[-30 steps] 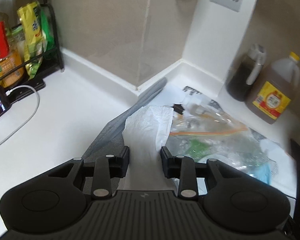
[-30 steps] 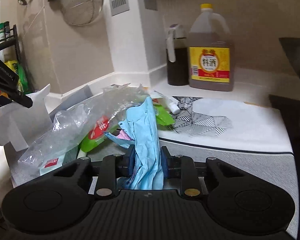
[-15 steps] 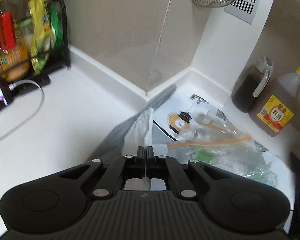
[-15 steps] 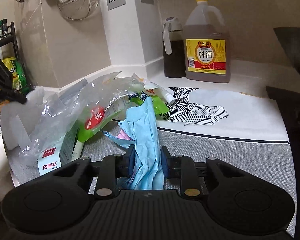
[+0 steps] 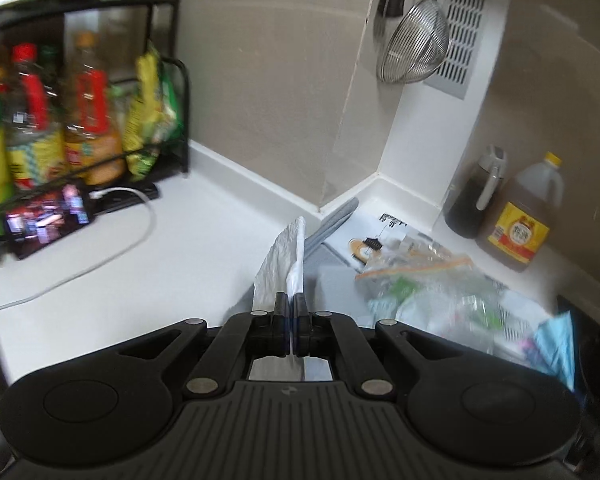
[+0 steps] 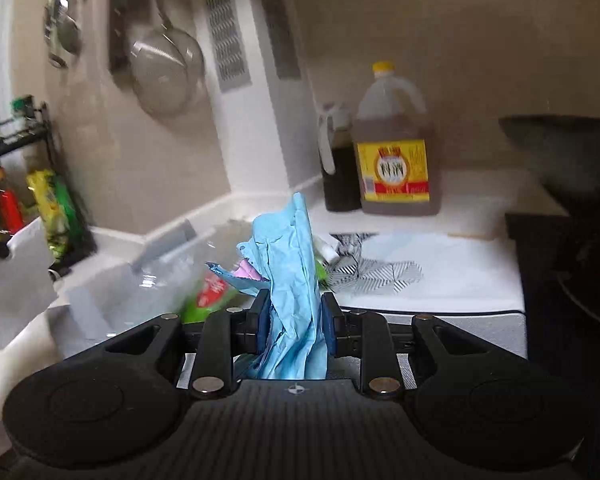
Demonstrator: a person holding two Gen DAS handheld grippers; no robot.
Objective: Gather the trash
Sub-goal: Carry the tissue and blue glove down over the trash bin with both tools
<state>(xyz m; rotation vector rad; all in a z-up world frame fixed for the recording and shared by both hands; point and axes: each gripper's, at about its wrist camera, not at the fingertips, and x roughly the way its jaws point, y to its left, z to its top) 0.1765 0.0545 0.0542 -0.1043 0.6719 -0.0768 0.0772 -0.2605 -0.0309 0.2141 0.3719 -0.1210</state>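
White crumpled paper towel point(image 5: 281, 264) sits pinched between the closed pads of the left tool point(image 5: 291, 305); the sheet stands up from the tips toward 12 o'clock, lifted clear of the table point(image 5: 148, 280). Blue glove point(image 6: 294, 280), bunched and creased, is clamped in the right tool point(image 6: 293, 314), its jaws part-way apart around the bulk of it; the glove rises toward 12 o'clock and trails back under the tool body.

Left wrist view, near to far: at 2 o'clock from the tool tips, a heap of clear plastic bags point(image 5: 428, 284) with green and orange scraps inside, lying on a grey mat point(image 5: 332, 280). Beyond it at 1 o'clock, a dark pitcher point(image 5: 474, 200) and a large amber jug point(image 5: 528, 220) with a yellow label, side by side against the wall. At 10 o'clock, a phone point(image 5: 46, 220) with a lit screen and a white cable point(image 5: 100, 256) running across the table. Behind it a black wire rack point(image 5: 172, 120) of bottles and packets, blurred. A mesh strainer point(image 5: 414, 44) hangs on the wall at 1 o'clock, high.

Right wrist view: a pink-and-blue scrap point(image 6: 242, 274) just left of the glove, the green wrapper point(image 6: 210, 296) at 10 o'clock, a patterned sheet point(image 6: 380, 272) at 2 o'clock. The paper towel shows at 9 o'clock, held aloft.
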